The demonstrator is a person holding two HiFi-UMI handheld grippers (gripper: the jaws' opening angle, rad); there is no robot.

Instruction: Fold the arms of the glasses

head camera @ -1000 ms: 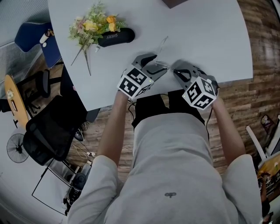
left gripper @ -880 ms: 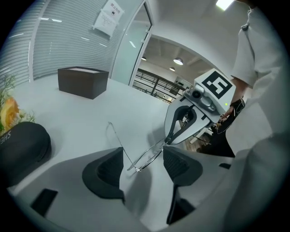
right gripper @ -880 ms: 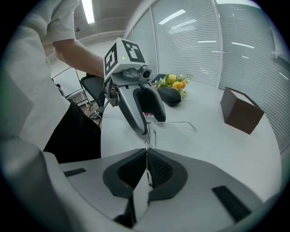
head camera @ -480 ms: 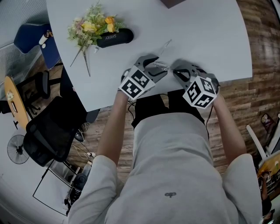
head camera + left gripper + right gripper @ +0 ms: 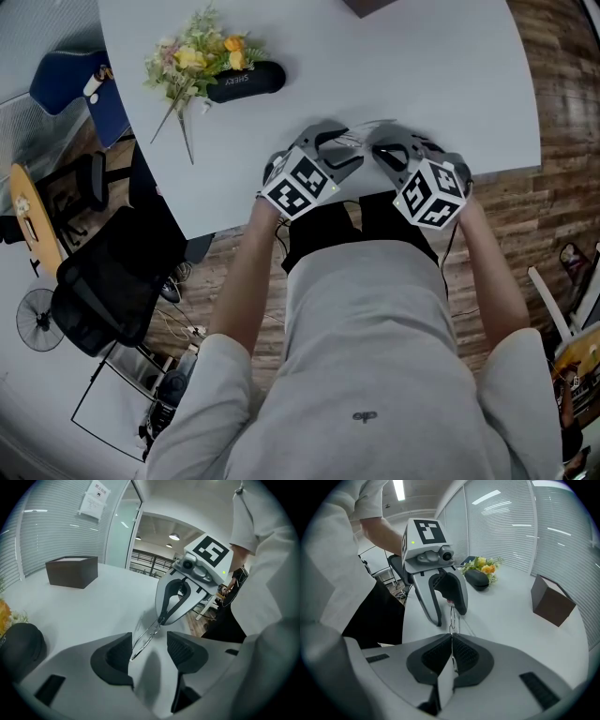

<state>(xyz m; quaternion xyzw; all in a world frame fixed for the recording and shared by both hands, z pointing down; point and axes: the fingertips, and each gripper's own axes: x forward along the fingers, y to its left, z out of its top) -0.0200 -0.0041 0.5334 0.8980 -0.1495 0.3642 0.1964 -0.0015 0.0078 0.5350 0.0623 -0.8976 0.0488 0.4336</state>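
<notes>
**Wire glasses pinched at the near edge of the white table**

Clamping down hard with the right gripper (image 5: 452, 641): pads pressed together on the thin frame of the glasses (image 5: 452, 619), low and centre in the right gripper view. Standing wide on the other side: left gripper (image 5: 148, 637) with jaws spread, just eased inward a touch. Threading the gap between those pads, one slender arm of the glasses, lying close by the left-hand pad; contact there impossible to call. Meeting almost tip to tip just above the middle of the head view, both grippers, glasses bridging the gap over the table (image 5: 422, 66). Resting well apart in the upper left: flowers (image 5: 197, 52) touching a black case (image 5: 248, 80). Sitting further back on the table, at the left of the left gripper view, a brown box (image 5: 71, 571).
</notes>
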